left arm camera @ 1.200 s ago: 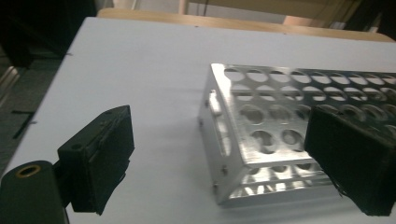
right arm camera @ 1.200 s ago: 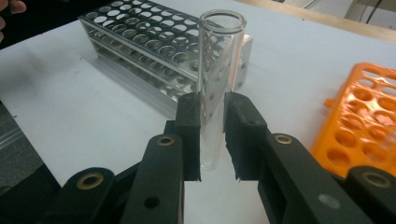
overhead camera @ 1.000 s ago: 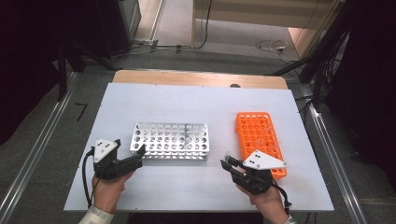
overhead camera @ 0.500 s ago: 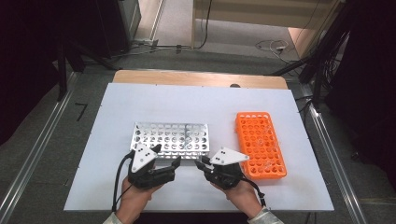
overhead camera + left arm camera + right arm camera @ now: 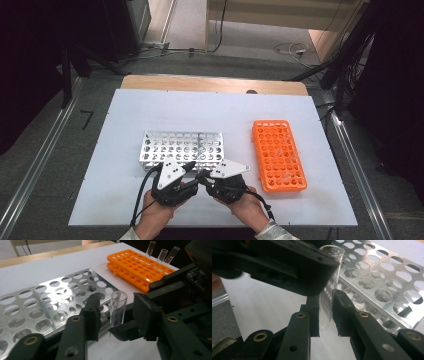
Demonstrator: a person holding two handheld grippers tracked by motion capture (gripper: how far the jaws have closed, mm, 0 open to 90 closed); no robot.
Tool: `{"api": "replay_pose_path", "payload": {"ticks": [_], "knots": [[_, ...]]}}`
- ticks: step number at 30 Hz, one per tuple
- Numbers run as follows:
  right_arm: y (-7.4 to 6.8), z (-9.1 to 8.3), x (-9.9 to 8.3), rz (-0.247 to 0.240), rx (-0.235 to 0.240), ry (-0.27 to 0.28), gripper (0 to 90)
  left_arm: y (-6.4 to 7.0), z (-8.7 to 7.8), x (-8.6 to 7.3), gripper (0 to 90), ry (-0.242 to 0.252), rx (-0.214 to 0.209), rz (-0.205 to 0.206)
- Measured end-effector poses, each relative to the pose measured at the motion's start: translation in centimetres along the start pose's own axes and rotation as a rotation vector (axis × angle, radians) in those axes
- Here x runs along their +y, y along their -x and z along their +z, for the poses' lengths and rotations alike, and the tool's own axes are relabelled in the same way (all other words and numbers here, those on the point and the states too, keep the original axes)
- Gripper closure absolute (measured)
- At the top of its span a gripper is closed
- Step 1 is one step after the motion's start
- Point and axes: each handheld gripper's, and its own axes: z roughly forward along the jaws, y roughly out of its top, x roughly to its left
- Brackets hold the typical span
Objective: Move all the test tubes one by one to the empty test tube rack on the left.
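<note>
A clear glass test tube (image 5: pixel 332 270) stands upright, with my right gripper (image 5: pixel 326 312) shut on its lower part. In the left gripper view the same test tube (image 5: pixel 117 312) stands between the jaws of my left gripper (image 5: pixel 118 315), which is open with a gap on each side. Both grippers meet tip to tip at the table's front, left gripper (image 5: pixel 191 167) and right gripper (image 5: pixel 203 177), just in front of the silver metal rack (image 5: pixel 182 147). The rack's near edge (image 5: pixel 45 305) lies right behind the tube.
An orange tube rack (image 5: pixel 277 155) lies to the right of the silver one, and three clear tubes (image 5: pixel 162 256) stand in its far end. The white table top (image 5: pixel 120 120) has free room to the left and behind the racks.
Both grippers have moved inward from the table's left and right sides and now meet at the front centre, around the tube in the right gripper.
</note>
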Motion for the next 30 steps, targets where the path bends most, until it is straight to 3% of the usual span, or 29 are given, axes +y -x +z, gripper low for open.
{"api": "replay_pose_path", "payload": {"ticks": [6,11,13,16,23,25,27,30], "knots": [[-0.1,0.0,0.1,-0.001,0.006,0.004,73.6,0.1,0.2,0.1,74.1,0.004,-0.007,0.008],[-0.1,-0.1,0.1,0.011,0.014,0.004,73.0,0.0,0.1,0.2,75.1,0.005,-0.012,0.006],[0.1,-0.3,0.2,0.021,0.038,0.009,62.1,-0.1,-0.2,0.6,75.2,0.016,-0.011,0.010],[0.2,-0.5,0.2,0.015,0.042,0.010,48.4,-0.7,-1.0,1.1,75.2,0.037,0.011,0.000],[1.0,-1.6,0.0,0.036,0.021,0.009,33.7,-3.0,-2.7,2.1,75.2,0.070,0.078,-0.039],[1.2,-1.9,-0.1,0.048,0.013,0.008,32.3,-4.2,-3.7,2.4,75.2,0.089,0.110,-0.073],[1.4,-2.3,-0.1,0.058,0.007,0.012,31.5,-4.6,-4.0,2.6,75.2,0.096,0.117,-0.079],[1.6,-2.6,-0.2,0.062,0.003,0.016,30.8,-5.9,-5.4,3.0,75.2,0.112,0.158,-0.093]]}}
